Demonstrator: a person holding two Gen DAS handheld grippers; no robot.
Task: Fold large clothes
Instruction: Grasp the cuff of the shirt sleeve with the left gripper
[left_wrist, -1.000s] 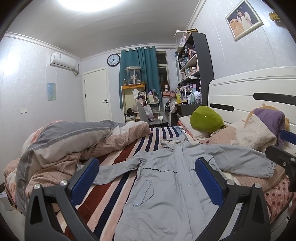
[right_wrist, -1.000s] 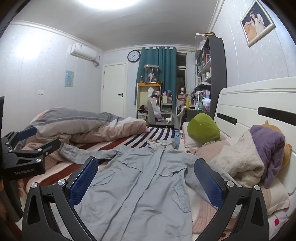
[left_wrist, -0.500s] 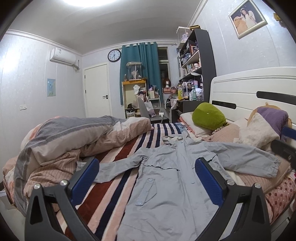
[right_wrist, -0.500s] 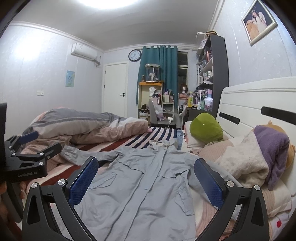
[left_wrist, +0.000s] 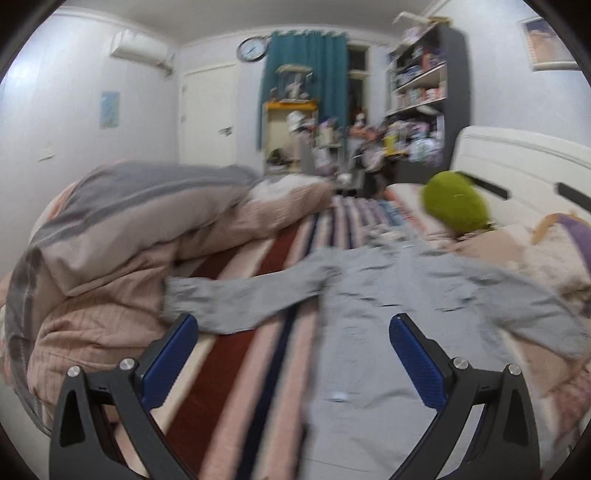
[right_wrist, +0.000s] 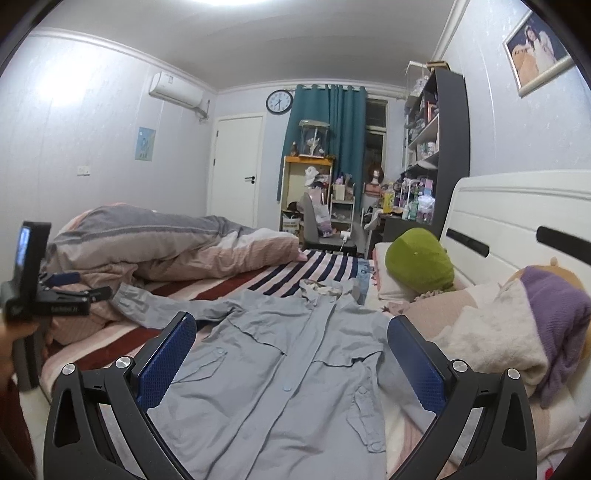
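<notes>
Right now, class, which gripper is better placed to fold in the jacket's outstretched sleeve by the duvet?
Left. The left gripper faces the sleeve beside the duvet, fingers open. The right gripper sits over the jacket body.

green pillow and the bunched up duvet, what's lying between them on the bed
The grey coat, spread flat on the striped blanket; clearest in the right wrist view.

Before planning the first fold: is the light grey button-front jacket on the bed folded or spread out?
Spread out. The light grey button-front jacket lies flat, front up, on the striped bed cover, one sleeve stretched sideways; no fold is visible yet.
</notes>
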